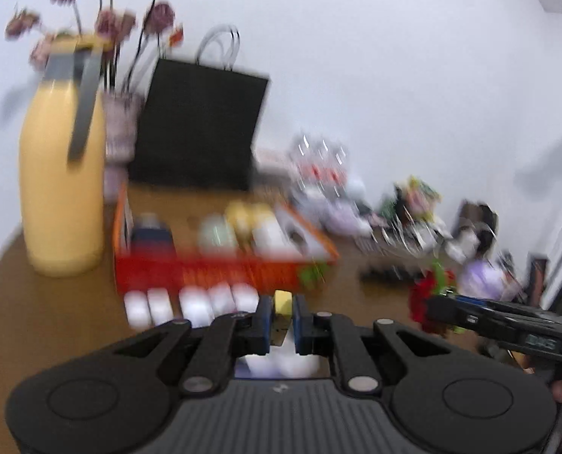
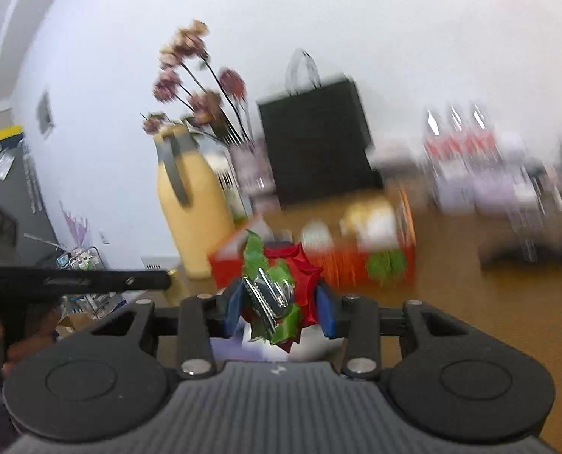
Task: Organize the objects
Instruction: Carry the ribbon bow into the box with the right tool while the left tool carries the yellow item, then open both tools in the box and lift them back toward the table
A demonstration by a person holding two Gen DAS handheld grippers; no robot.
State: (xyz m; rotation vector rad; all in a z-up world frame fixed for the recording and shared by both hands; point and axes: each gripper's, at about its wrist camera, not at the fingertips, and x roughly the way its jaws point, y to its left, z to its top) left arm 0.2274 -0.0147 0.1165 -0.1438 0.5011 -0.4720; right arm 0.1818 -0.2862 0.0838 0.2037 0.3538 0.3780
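Jaws of the left gripper (image 1: 281, 312) are pinched nearly together on a small yellow block (image 1: 283, 302); those of the right gripper (image 2: 281, 304) are clamped on a red-and-green flower clip (image 2: 277, 295), its toothed metal jaw lying between the blue pads. Both items are off the worktop (image 1: 54, 314), with the orange crate (image 1: 220, 270) at twelve o'clock from each gripper. I judge the clip light, its fabric petals soft and crushable, so the stiff metal spine is the place to grip; the block looks light and firm, easy to hold by its flat sides. Only the left view shows the row of white bottles (image 1: 190, 302) at the crate's near wall, at eleven o'clock from the jaws. Only the right view shows the clip's metal teeth.
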